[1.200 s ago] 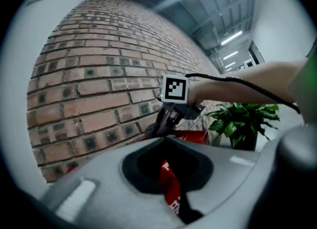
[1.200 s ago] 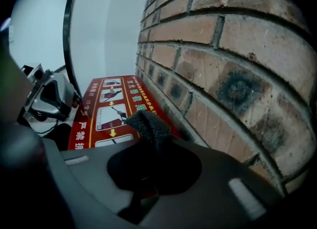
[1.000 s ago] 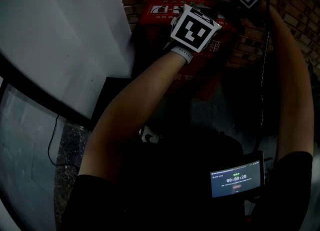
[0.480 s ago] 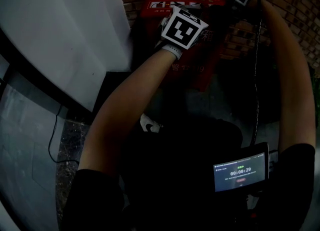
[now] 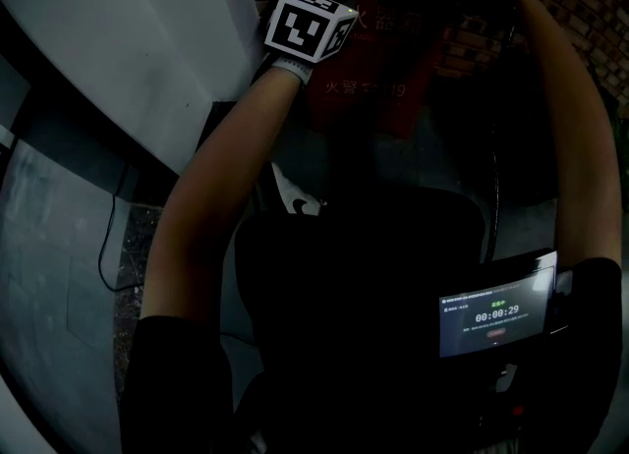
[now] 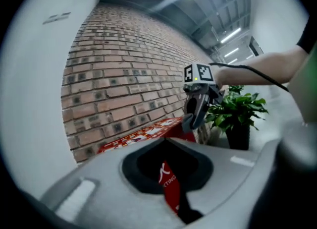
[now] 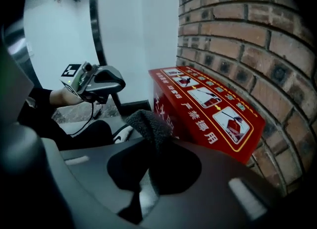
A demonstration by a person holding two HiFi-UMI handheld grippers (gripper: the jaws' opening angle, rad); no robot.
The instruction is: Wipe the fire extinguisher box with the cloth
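A fire extinguisher box point(image 7: 208, 109) is showing red with white picture panels and yellow edging, a cloth point(image 7: 148, 126) dark grey, the brick wall point(image 7: 247, 29) reddish-brown with pale mortar, a potted plant point(image 6: 237, 106) green.

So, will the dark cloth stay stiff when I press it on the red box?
Probably floppy: the cloth bunches and folds where the right gripper pinches it. Its fuzzy texture looks grippy, so it will likely drag rather than slide on the glossy top of the red box.
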